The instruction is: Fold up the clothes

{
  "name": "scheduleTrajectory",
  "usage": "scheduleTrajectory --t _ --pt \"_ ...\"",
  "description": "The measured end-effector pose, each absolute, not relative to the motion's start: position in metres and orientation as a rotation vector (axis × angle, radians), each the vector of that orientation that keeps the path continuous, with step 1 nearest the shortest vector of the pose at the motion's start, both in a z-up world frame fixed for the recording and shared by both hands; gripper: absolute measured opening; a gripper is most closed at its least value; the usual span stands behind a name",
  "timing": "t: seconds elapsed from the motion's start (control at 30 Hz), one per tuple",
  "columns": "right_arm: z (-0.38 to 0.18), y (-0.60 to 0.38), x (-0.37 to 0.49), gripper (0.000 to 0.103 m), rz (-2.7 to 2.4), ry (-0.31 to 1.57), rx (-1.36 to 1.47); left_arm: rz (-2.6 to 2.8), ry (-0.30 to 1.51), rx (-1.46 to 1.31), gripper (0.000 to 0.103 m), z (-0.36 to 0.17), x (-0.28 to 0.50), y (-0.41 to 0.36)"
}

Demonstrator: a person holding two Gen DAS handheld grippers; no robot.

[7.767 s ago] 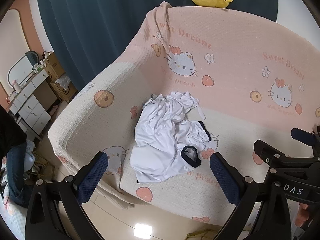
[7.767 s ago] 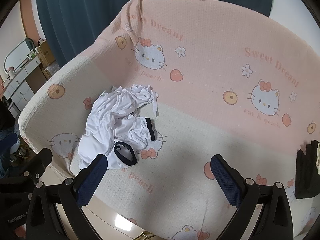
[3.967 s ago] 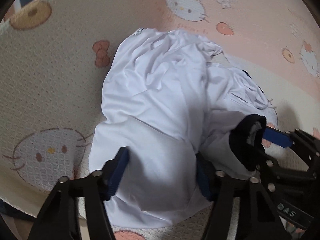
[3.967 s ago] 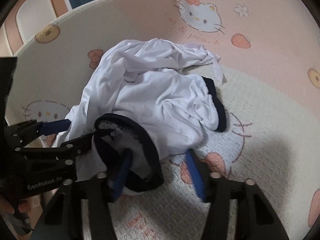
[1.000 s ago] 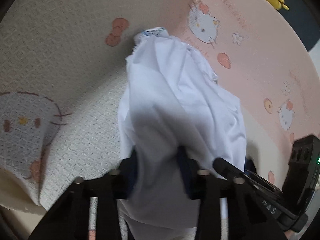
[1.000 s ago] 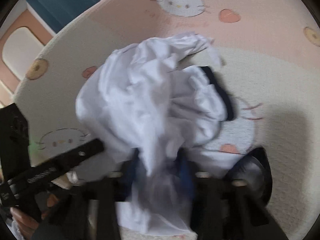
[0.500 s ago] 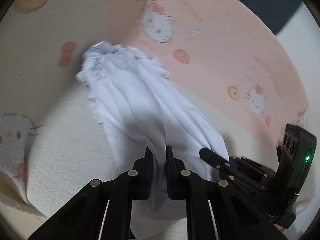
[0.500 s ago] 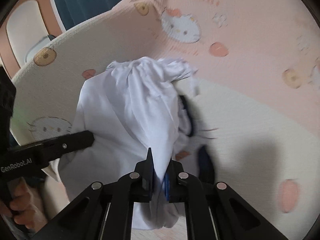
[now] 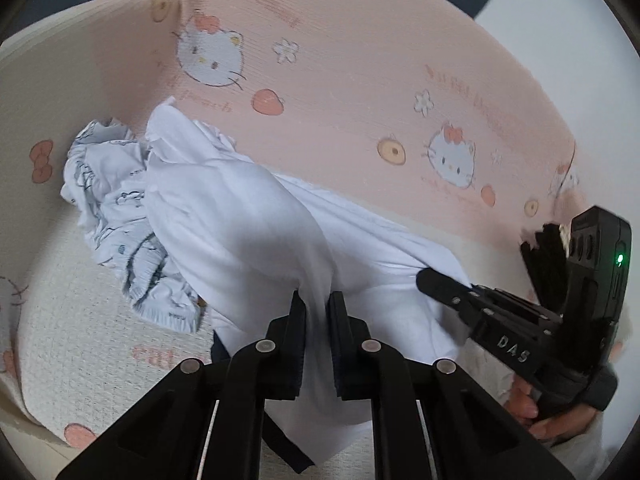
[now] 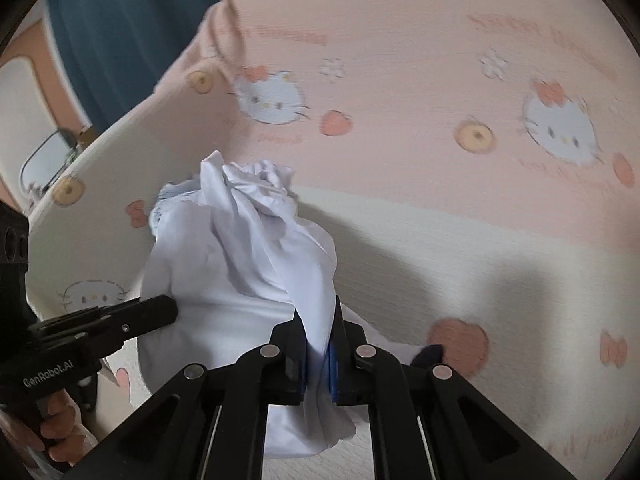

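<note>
White shirt (image 9: pixel 248 216): now lifting off the sofa cover (image 9: pixel 360 80).
I am pinching it in both claws, left gripper (image 9: pixel 317 308) and right gripper (image 10: pixel 318 326); the printed garment (image 9: pixel 108 184), bared ahead-left of my left claw, is staying behind, so one piece is separating for folding.

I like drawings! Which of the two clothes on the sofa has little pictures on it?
The crumpled garment lying by the sofa's corner; it has a small dark print. The white shirt both grippers hold is plain.

My left gripper (image 9: pixel 317 304), black with dark blue pads, has its two fingers pressed close together on a fold of white cloth. My right gripper (image 10: pixel 318 322), the same black build, pinches white cloth just as tightly. The two sit near each other, angled inward, each showing in the other's view. A bare hand (image 9: pixel 538 412) grips the right handle, another hand (image 10: pixel 56 420) the left.
</note>
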State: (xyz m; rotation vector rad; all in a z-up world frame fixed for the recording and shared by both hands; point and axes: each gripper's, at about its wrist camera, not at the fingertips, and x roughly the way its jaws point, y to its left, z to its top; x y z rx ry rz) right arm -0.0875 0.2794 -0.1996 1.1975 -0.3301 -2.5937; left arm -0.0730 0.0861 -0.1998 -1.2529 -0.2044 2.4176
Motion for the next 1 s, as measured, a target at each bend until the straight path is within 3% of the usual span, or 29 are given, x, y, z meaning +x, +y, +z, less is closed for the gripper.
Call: scheduleTrajectory --t 0.13,0.3,0.33,0.37,0.4,0.43,0.47,0.7,0.77,0.93,1.0 --pt "-0.208 0.300 -0.075 0.005 -2.624 -0.382 1.203 2.441 -0.143 -1.355 0.009 -0.206 -0.077 0.101" --pt "-0.223 0.323 -0.065 0.008 -2.561 -0.595 1.238 2.406 -0.078 -1.508 0.013 -0.205 -0.101 0.108" --pt "-0.222 0.321 -0.065 0.012 -2.585 -0.564 1.233 2.395 -0.071 -1.525 0.015 -0.204 -0.107 0.109" --pt "-0.220 0.317 -0.065 0.026 -2.623 -0.512 1.227 2.384 -0.064 -1.542 0.028 -0.203 -0.113 0.109" --pt "-0.221 0.315 -0.067 0.036 -2.636 -0.486 1.220 2.372 -0.058 -1.560 0.059 -0.202 -0.119 0.110" --pt "-0.221 0.312 -0.069 0.057 -2.648 -0.462 1.214 2.360 -0.051 -1.577 0.078 -0.201 -0.125 0.111" --pt "-0.221 0.313 -0.070 0.065 -2.642 -0.468 1.213 2.348 -0.044 -1.594 0.100 -0.200 -0.131 0.112" --pt "-0.224 0.333 -0.078 0.068 -2.595 -0.631 1.259 2.259 -0.011 -1.728 0.101 -0.201 -0.167 0.114" --pt "-0.222 0.338 -0.078 0.077 -2.578 -0.694 1.253 2.241 -0.014 -1.771 0.101 -0.210 -0.172 0.111" --pt "-0.230 0.341 -0.092 0.080 -2.596 -0.707 1.313 2.370 -0.002 -1.717 0.101 -0.218 -0.171 0.094" --pt "-0.237 0.340 -0.098 0.080 -2.583 -0.725 1.373 2.452 -0.087 -1.678 0.101 -0.217 -0.165 0.083"
